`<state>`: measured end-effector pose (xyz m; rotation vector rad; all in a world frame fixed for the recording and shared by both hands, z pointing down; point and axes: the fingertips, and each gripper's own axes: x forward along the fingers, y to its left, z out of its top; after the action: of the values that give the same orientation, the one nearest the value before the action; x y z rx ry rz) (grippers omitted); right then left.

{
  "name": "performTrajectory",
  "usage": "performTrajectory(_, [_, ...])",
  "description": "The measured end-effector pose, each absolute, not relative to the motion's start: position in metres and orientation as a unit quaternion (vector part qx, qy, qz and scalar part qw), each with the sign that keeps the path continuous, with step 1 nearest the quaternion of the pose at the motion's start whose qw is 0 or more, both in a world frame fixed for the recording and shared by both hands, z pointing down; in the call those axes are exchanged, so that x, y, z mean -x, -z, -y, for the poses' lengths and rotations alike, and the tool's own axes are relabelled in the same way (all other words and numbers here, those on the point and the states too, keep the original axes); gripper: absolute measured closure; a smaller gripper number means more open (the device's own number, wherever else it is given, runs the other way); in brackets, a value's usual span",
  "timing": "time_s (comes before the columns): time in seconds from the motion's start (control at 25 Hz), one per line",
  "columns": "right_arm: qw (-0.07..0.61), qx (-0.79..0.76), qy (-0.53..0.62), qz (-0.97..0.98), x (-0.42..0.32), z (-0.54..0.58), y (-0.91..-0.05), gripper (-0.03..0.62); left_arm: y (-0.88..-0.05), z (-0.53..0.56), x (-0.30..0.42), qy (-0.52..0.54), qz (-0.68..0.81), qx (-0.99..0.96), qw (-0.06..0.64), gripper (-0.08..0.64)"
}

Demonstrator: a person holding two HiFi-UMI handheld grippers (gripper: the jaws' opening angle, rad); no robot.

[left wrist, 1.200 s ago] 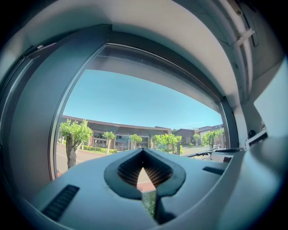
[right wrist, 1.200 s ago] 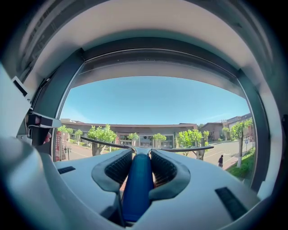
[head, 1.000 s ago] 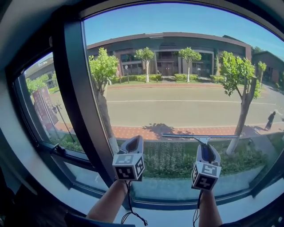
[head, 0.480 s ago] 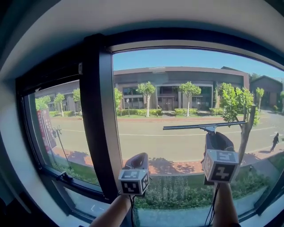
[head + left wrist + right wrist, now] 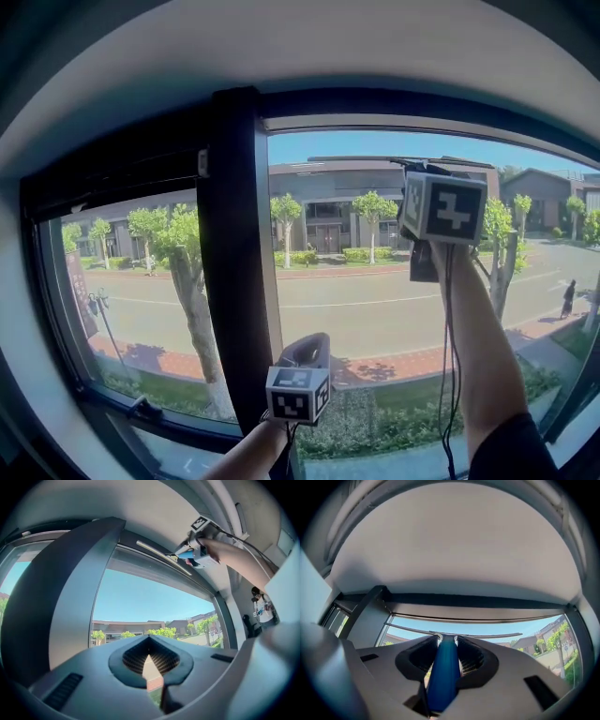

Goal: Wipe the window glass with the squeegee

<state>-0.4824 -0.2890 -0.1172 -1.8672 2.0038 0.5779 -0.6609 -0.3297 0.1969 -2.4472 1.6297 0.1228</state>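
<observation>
Right gripper (image 5: 424, 171) up high, arm raised, jaws clamped on squeegee (image 5: 442, 667) by its blue handle. Blade (image 5: 366, 159) lies level across top of glass (image 5: 375, 281), just under upper frame (image 5: 394, 108). Can't tell if blade actually touches pane. Left gripper (image 5: 307, 345) down low, right beside mullion (image 5: 239, 262), jaws pressed together, nothing in them, pointing at window. Outside: street (image 5: 375, 314), trees (image 5: 178, 244).

Across a sunlit road (image 5: 366, 319) stands a long building (image 5: 328, 192) fronted by trees (image 5: 372, 208), with a pedestrian (image 5: 568, 298) at right.
</observation>
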Motion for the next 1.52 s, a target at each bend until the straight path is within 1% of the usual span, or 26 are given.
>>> performTrajectory(0.08, [0.182, 0.654, -0.221, -0.700, 0.500, 0.288, 0.151, 0.461, -0.197, 0.329, 0.664, -0.044, -0.544, 0.833, 0.095, 0.558])
performTrajectory(0.16, [0.177, 0.660, -0.219, -0.697, 0.513, 0.295, 0.165, 0.461, -0.198, 0.328, 0.667, -0.048, -0.539, 0.836, 0.092, 0.558])
performTrajectory(0.32, [0.158, 0.680, -0.209, -0.685, 0.526, 0.308, 0.172, 0.462, -0.200, 0.328, 0.670, -0.052, -0.535, 0.839, 0.088, 0.558])
performTrajectory(0.48, [0.162, 0.681, -0.178, -0.692, 0.530, 0.322, 0.170, 0.460, -0.206, 0.330, 0.674, -0.054, -0.537, 0.838, 0.078, 0.558])
performTrajectory(0.6, [0.165, 0.681, -0.178, -0.691, 0.531, 0.330, 0.171, 0.461, -0.206, 0.330, 0.676, -0.053, -0.537, 0.838, 0.080, 0.558])
performTrajectory(1.04, [0.157, 0.668, -0.201, -0.699, 0.538, 0.336, 0.142, 0.461, -0.210, 0.331, 0.671, -0.055, -0.536, 0.839, 0.080, 0.558])
performTrajectory(1.52, [0.142, 0.664, -0.214, -0.702, 0.539, 0.339, 0.093, 0.462, -0.211, 0.332, 0.669, -0.058, -0.547, 0.831, 0.076, 0.558])
